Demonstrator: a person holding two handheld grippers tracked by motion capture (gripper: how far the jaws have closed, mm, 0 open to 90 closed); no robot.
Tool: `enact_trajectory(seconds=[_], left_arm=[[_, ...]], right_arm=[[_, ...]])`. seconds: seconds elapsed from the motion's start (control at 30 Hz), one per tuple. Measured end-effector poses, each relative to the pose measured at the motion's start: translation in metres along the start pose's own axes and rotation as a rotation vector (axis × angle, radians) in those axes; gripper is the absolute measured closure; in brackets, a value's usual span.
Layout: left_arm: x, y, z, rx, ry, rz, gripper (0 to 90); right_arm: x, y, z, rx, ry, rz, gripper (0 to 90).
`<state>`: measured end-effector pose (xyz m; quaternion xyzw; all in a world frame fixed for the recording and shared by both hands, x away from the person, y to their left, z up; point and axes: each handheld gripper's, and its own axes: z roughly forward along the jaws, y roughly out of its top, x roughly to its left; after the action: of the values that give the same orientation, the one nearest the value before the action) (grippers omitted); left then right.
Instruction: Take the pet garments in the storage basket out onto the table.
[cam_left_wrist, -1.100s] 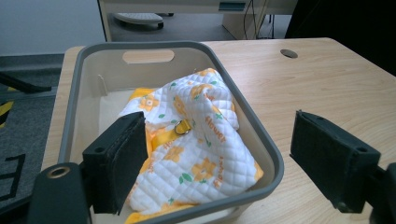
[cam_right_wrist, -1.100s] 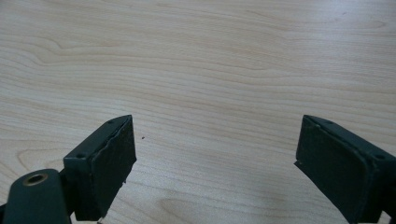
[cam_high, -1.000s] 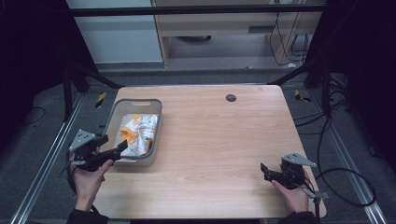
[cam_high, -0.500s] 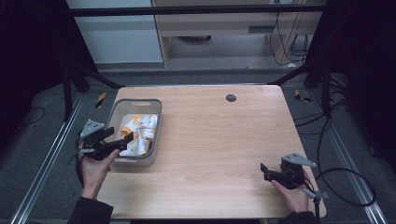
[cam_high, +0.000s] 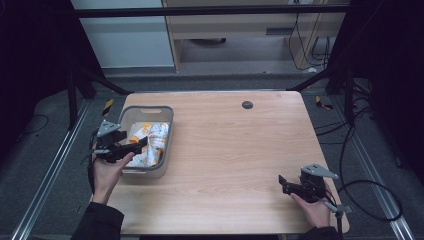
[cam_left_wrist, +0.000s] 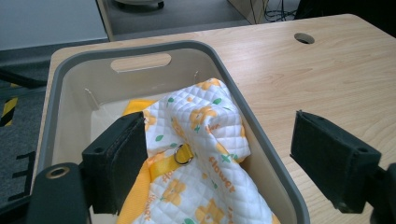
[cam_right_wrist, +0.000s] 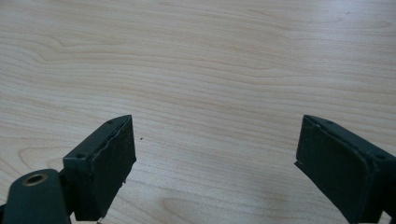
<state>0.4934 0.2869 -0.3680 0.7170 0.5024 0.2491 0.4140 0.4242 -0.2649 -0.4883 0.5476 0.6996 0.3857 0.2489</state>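
Observation:
A grey plastic bin (cam_high: 169, 131) (cam_left_wrist: 252, 121) stands at the table's left side. Inside lies a quilted white cloth (cam_high: 150, 142) (cam_left_wrist: 205, 140) with orange flower print, a yellow strap and a metal ring (cam_left_wrist: 182, 155). My left gripper (cam_high: 136, 145) (cam_left_wrist: 219, 163) hovers open over the bin's near end, one jaw above the cloth, the other outside the bin's right wall. At the table's front right, my right gripper (cam_high: 284, 184) (cam_right_wrist: 215, 163) is held open just above bare wood, nothing between its jaws.
The wooden table (cam_high: 235, 150) has a round cable hole (cam_high: 247, 104) (cam_left_wrist: 304, 38) near its far edge. Cables (cam_high: 370, 200) trail on the floor at the right. Dark frame bars (cam_high: 75, 95) stand beyond the table's left side.
My left gripper has moved forward and right, from beside the bin's near left corner to over its near end. The right gripper has stayed put.

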Motion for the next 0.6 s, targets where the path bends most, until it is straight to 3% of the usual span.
enact_trajectory(seconds=[0.6], left_arm=[[-0.004,0.011,0.027,0.075,0.012,0.014,18.5]], right_arm=[[0.000,0.000,0.001,0.006,0.003,-0.005,11.8]])
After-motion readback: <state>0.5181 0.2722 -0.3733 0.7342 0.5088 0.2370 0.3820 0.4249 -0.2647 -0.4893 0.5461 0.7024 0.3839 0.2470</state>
